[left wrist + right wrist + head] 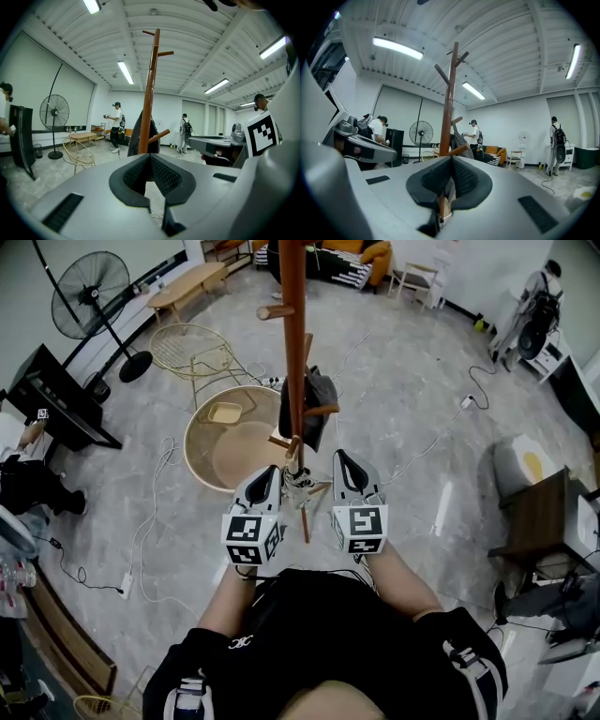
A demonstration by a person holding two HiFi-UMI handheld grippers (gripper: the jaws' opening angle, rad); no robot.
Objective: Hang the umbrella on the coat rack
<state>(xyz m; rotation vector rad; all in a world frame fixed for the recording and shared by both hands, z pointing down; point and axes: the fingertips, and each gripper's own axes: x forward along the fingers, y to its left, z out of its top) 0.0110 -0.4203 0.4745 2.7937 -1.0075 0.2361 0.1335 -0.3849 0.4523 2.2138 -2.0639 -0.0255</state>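
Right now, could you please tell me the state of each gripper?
The left gripper is closed and holds nothing.
The right gripper is closed and holds nothing.

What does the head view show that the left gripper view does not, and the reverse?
Only the head view shows the person's black sleeves and the round tan basket tray on the floor. Only the left gripper view shows the white ceiling strip lights. Both show the brown wooden coat rack, the dark folded umbrella hanging on it, the black standing fan and the gold wire chair.
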